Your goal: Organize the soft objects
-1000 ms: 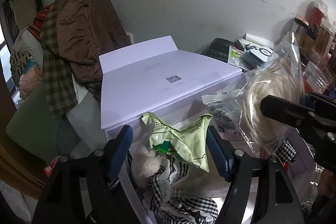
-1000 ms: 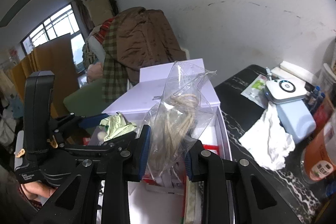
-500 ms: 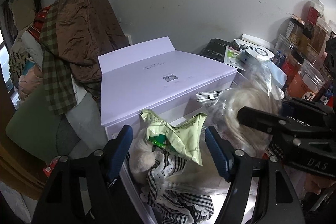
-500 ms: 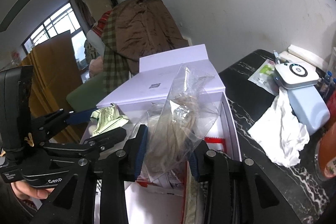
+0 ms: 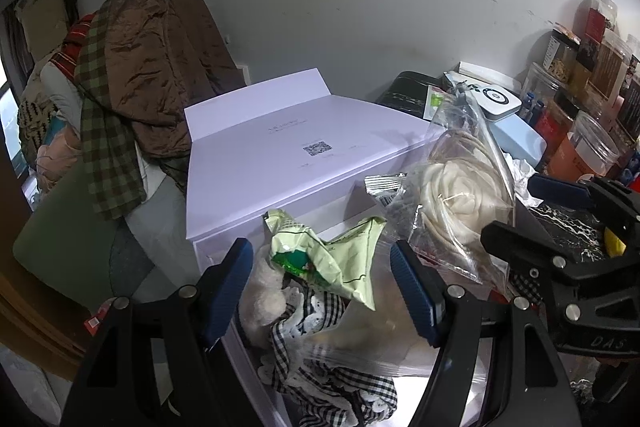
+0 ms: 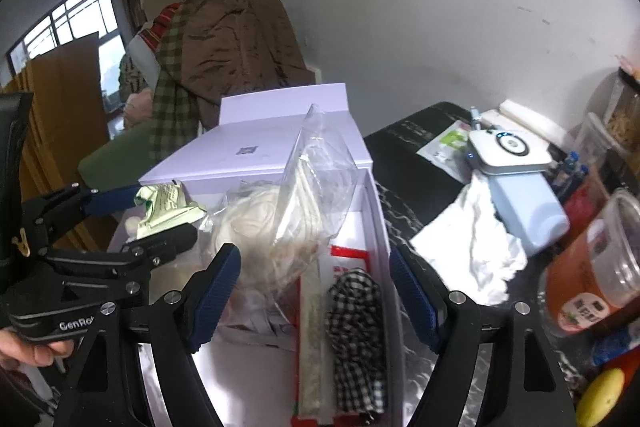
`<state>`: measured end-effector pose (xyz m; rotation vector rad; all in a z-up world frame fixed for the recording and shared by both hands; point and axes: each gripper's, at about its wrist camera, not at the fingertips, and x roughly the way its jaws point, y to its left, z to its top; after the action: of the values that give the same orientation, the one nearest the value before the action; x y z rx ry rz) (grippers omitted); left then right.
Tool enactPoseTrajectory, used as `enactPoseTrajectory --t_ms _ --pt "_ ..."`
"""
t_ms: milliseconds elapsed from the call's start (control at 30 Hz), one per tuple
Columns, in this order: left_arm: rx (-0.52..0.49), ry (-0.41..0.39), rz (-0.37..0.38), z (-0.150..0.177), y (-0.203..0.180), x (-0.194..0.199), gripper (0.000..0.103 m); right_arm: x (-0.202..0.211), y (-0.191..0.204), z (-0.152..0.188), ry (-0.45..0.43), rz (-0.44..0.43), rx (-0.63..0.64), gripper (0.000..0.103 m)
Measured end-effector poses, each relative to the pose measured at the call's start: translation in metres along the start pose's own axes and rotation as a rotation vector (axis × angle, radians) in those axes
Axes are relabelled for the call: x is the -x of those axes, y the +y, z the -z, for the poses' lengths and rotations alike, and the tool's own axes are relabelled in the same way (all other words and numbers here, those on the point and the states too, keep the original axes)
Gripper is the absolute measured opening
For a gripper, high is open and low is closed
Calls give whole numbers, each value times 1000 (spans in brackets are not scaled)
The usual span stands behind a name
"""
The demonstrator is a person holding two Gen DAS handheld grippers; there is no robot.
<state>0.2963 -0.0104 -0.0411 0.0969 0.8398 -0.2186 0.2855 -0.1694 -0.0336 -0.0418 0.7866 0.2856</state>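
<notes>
A clear plastic bag with cream cord (image 6: 288, 215) stands loose in the open white box (image 6: 380, 211); it also shows in the left wrist view (image 5: 456, 183). My right gripper (image 6: 314, 291) is open, its jaws wide on either side of the bag's base, not touching it. My left gripper (image 5: 322, 287) is open above the box's left end, over a pale green packet (image 5: 328, 251), a checked cloth (image 5: 320, 363) and a white fluffy item (image 5: 260, 291). A second checked cloth (image 6: 356, 327) lies at the box's right side.
The box lid (image 5: 288, 151) stands open at the back. A pile of brown and plaid clothes (image 5: 132, 75) sits to the left. A white crumpled cloth (image 6: 472, 247), a blue-white device (image 6: 516, 179) and plastic jars (image 6: 596, 267) crowd the dark tabletop on the right.
My right gripper has opened and let go of the clear bag, which now rests in the box. The left gripper has stayed open in place.
</notes>
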Motion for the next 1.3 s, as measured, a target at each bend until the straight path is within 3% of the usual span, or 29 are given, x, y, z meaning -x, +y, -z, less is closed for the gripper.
enactPoseTrajectory --t_ms 267,433,600,1300 --pt "-10 -26 12 -5 -12 17 71 15 0 3 -4 38 12 78" --pt "-25 -53 -45 -13 -21 30 71 33 3 1 -28 49 15 78" --pt "-26 -84 -54 -17 -27 50 71 56 5 -4 -63 70 20 78" --pt "-68 -292 -33 -11 -56 186 71 191 30 -4 -279 122 44 78"
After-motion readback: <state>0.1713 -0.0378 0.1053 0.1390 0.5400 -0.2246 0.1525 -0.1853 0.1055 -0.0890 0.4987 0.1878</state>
